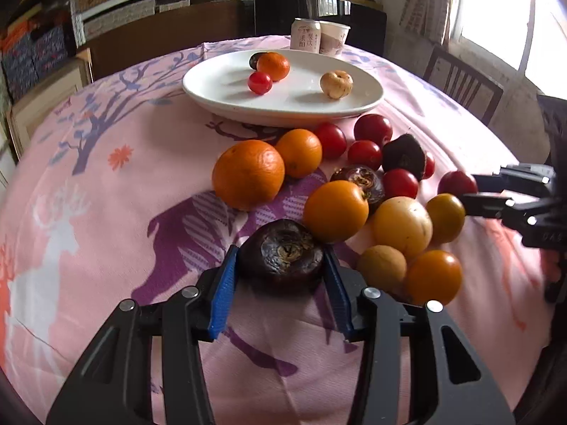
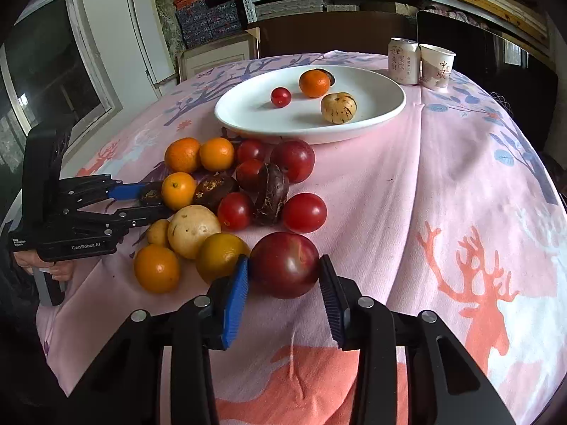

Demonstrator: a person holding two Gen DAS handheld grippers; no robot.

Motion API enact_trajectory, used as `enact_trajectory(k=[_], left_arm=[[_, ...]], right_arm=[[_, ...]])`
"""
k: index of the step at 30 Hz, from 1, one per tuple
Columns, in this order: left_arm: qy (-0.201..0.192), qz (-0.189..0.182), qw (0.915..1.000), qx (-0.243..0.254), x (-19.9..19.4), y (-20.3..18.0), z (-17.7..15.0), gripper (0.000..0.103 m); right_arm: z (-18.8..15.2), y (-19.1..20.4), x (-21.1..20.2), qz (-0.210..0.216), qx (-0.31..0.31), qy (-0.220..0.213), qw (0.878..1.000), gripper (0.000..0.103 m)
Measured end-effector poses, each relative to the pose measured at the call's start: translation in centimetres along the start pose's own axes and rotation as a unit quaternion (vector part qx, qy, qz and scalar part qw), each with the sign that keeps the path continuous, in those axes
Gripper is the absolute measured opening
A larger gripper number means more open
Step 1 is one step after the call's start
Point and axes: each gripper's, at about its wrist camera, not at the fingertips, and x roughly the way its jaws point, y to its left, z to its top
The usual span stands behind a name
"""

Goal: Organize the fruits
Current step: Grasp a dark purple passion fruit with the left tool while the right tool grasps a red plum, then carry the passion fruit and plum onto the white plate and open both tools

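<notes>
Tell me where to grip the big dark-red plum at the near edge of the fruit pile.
Grip the plum across its widest middle, coming from the near side, angled down. It is round and smooth, with an orange fruit crowding its left. The right gripper already spans it that way.

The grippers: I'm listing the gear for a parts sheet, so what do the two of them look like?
Both look alike. The left gripper and right gripper have black linkage arms with round silver pins and ribbed blue pads on the fingers. Seen from the right wrist camera, the left one's black body carries small white lettering, including GenRobot.AI. No cables or sleeves are visible.
</notes>
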Motion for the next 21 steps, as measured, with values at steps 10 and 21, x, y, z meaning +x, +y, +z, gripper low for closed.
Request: enact_trajectory(k=[10,21], left_arm=[[-0.077,-0.035,0.9950,-0.054,-6.1,0.6,-0.1,0.046],[-0.105,0.078,0.9913,-0.015,-1.3,1.9,10.6,0.046]], right_arm=[[4.3,-2.1,-3.7,-0.012,0.014,-0.086,0.996,0.040],[13.1,-1.0,3.9,0.001,-0.015,-0.089,0.996,0.040]])
